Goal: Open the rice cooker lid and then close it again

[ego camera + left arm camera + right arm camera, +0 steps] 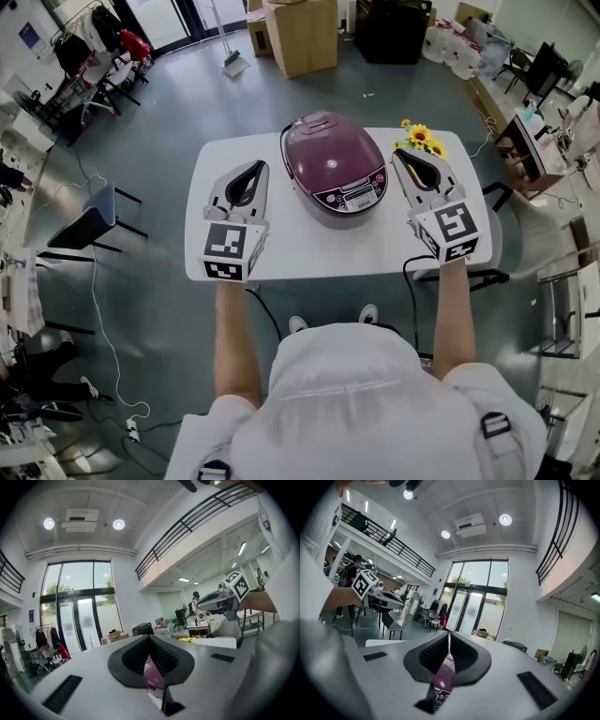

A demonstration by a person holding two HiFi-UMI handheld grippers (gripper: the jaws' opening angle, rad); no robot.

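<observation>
Nearest the head camera, a white shirt (370,394) and two bare forearms are seen, each arm reaching forward to a gripper.

The left gripper (255,169) is held over the left part of the white table (291,262), its tips pointing away from the person. In the left gripper view its jaws (149,638) are pressed together at the tips with nothing clamped between them. Only a sliver of purple is seen through the gap behind the tips.

The right gripper (401,155) is held over the right part of the table, likewise pointing away. In the right gripper view its jaws (449,635) are closed and empty. A strip of purple with a printed panel is seen below them.

The rice cooker (333,169) stands on the table between the two grippers, towards the far edge. It is purple, its lid is down, and its control panel faces the person. Both grippers are just beside it, and neither is seen touching it.

A small bunch of yellow flowers (420,139) is noted at the far right corner of the table, just past the right gripper.

A dark chair (89,220) stands on the grey floor well to the left of the table. A cardboard box (302,33) is noted on the floor beyond the table.
</observation>
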